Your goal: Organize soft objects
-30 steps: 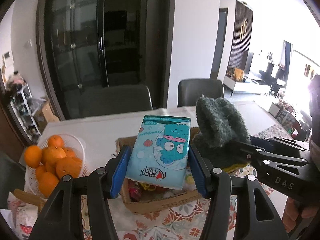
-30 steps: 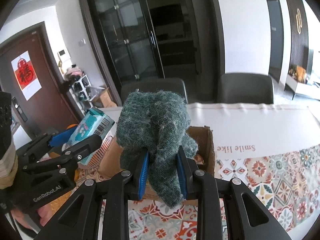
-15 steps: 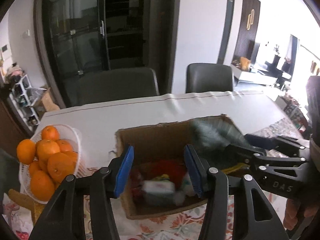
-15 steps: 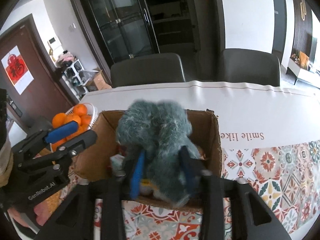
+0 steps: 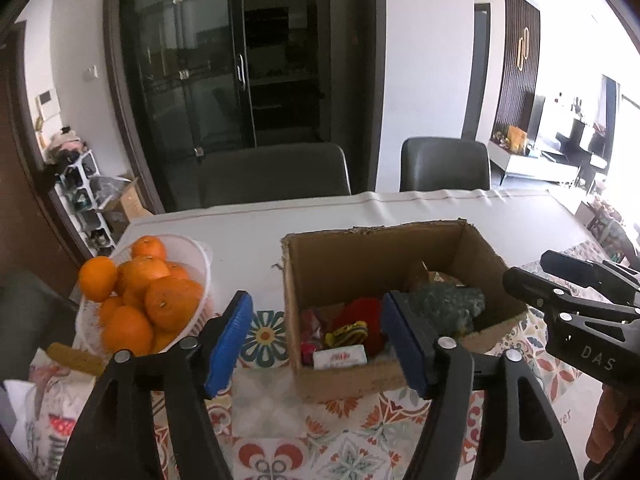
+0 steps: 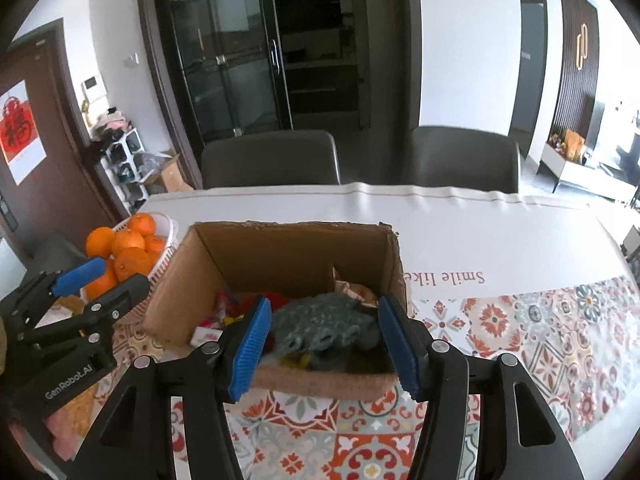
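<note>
An open cardboard box [image 5: 360, 256] [image 6: 296, 252] stands on the patterned tablecloth. Inside lie a grey-green fuzzy glove [image 5: 444, 306] [image 6: 320, 324], a red soft item [image 5: 362, 312], a yellow-black item [image 5: 348, 334] and a white packet [image 5: 340, 358]. My left gripper [image 5: 316, 340] is open and empty above the box's near left side; it shows in the right wrist view [image 6: 100, 276]. My right gripper [image 6: 324, 348] is open and empty above the glove; it also shows in the left wrist view [image 5: 560, 276].
A white basket [image 5: 200, 264] [image 6: 168, 228] of oranges [image 5: 160, 296] [image 6: 128, 248] stands left of the box. Two dark chairs [image 5: 276, 176] [image 6: 464, 160] stand at the table's far edge. A white cloth [image 6: 480, 240] covers the far half of the table.
My left gripper let go of the tissue pack and my right gripper let go of the fuzzy glove; the glove now lies in the box. Both grippers opened and drew back.
</note>
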Motion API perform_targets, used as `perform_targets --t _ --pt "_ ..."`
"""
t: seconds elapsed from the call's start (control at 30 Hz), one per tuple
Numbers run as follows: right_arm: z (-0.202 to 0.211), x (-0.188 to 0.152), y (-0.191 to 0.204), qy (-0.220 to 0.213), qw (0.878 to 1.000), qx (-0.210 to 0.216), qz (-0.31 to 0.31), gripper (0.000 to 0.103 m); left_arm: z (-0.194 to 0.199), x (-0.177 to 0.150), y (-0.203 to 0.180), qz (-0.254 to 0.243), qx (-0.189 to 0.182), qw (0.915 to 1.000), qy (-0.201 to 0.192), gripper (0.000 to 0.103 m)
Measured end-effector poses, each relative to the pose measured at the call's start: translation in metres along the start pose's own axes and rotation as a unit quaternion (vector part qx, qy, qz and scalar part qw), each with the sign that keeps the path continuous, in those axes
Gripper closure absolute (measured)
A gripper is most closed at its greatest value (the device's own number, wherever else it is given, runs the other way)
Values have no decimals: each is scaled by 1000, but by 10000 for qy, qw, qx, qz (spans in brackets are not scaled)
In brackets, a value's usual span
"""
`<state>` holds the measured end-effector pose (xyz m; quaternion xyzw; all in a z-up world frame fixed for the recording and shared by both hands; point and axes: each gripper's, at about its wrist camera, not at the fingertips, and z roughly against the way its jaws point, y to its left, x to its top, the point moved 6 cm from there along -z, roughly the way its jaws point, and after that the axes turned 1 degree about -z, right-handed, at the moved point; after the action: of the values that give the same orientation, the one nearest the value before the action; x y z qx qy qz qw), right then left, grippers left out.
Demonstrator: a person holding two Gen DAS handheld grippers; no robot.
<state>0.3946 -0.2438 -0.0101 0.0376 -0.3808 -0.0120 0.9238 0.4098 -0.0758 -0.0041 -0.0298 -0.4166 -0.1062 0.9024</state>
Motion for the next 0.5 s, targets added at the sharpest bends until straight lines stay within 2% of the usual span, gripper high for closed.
perform_targets --t 0.07,0.13,0.33,0.5 --pt "14 -4 3 -128 9999 -36 18 41 17 -5 1 -9 121 9998 -131 26" --pt "29 -10 7 -254 9996 -77 28 34 34 -9 2 -16 195 9994 -296 14" --pt "82 -29 15 -783 9963 -362 57 20 87 -28 5 -2 493 9959 -754 2" --pt "126 -50 22 -1200 9909 -592 123 13 126 -48 7 -38 737 9914 -1083 0"
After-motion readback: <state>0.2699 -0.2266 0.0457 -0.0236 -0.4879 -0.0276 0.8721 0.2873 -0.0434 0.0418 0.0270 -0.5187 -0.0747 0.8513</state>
